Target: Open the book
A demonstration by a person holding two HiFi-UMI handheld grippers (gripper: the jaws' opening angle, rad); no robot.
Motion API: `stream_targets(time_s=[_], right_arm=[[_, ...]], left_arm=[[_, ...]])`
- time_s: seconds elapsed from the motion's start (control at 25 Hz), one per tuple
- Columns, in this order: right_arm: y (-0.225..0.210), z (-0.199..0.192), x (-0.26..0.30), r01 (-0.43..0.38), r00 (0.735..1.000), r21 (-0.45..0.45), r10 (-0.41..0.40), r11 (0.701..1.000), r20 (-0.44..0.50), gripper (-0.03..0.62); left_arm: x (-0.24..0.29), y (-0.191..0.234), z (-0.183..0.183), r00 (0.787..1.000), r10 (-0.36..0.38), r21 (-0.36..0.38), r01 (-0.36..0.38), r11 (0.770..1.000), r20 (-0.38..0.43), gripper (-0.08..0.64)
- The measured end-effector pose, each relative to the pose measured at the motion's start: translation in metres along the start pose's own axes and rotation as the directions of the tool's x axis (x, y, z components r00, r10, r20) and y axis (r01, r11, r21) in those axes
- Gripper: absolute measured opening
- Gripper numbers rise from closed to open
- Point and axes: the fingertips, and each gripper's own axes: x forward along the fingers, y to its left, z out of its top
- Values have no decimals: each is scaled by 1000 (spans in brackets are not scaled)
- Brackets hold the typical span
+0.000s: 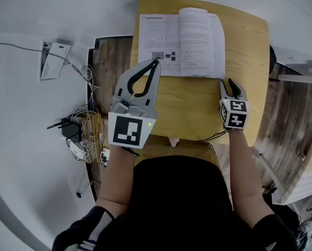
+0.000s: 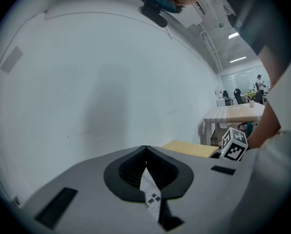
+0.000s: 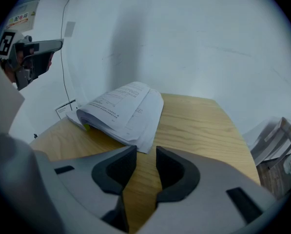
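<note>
Tabletop [image 1: 197, 109] of pale wood, seen from the head view, with the open book [image 1: 195, 38] lying at its 12 o'clock end. The pages are spread left and right, and the right-hand stack curves up from the spine. Left gripper [image 1: 156, 63], at 10 o'clock from the table's centre, reaches the book's near left edge. Its own view shows the jaws closed tip to tip on a thin printed sheet [image 2: 149, 191], apparently a leaf of the book, though its origin cannot be traced there. Right gripper [image 1: 230, 85], at 3 o'clock, hangs just beside the book's near right corner, jaws parted with only bare wood in the gap. Tangle of cables [image 1: 85, 135] lies on the floor at 9 o'clock.
</note>
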Motion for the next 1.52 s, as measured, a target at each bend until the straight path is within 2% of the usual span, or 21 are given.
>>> stream_targets(time_s=[0.96, 1.52], right_arm=[[-4, 1, -7, -6, 1000, -21, 7, 1000, 18, 133], [6, 55, -38, -17, 988, -97, 32, 995, 152, 133]], left_arm=[[2, -7, 0, 1000, -9, 3, 9, 1000, 3, 11], [-5, -13, 10, 1000, -16, 17, 16, 1000, 19, 11]])
